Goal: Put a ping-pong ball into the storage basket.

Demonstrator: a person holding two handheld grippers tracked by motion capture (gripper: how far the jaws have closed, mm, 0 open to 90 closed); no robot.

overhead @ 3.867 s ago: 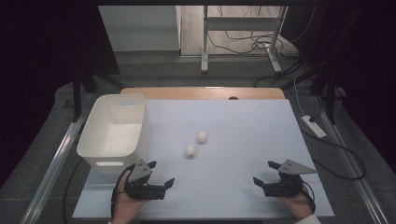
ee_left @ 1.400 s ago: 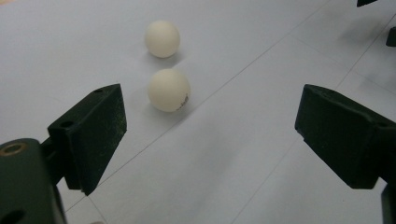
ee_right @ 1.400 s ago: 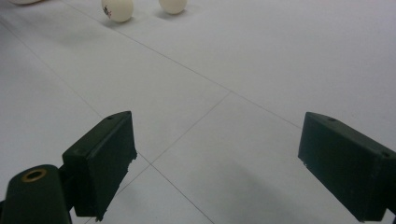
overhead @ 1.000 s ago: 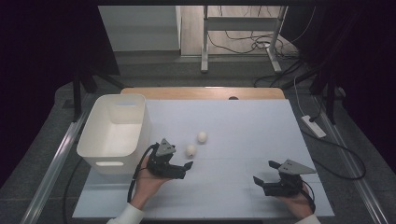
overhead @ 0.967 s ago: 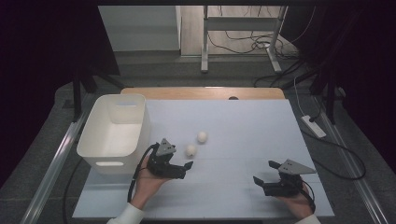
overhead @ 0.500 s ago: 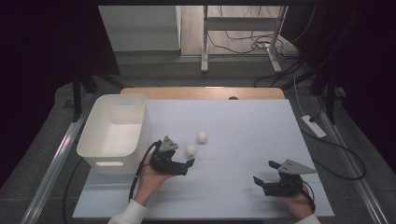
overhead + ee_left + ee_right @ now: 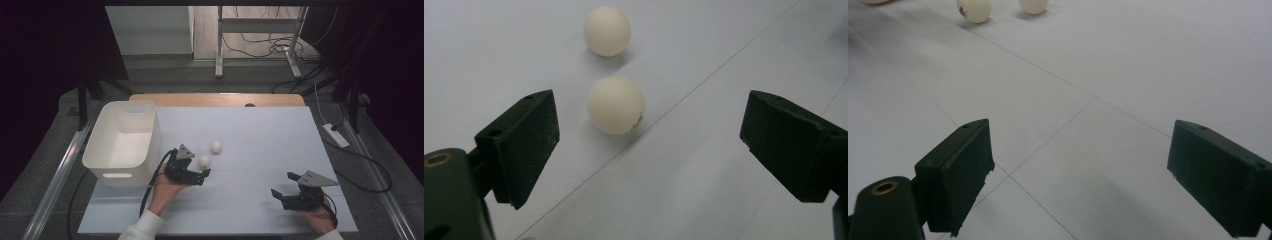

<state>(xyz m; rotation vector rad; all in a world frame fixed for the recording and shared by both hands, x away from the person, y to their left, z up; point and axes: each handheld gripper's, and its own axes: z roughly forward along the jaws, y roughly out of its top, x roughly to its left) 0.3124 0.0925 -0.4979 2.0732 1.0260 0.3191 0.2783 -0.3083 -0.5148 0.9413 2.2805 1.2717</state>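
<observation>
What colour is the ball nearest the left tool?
Off-white ball, clearest in the left gripper view.

Near ball (image 7: 974, 10) mark too small to read; far ball (image 7: 1033, 5) cut by top edge.

I see 2 small cream-white balls lying near each other, not touching, on my pale table. The near ball (image 7: 616, 104) carries a small dark mark; the far ball (image 7: 607, 30) looks plain.
</observation>
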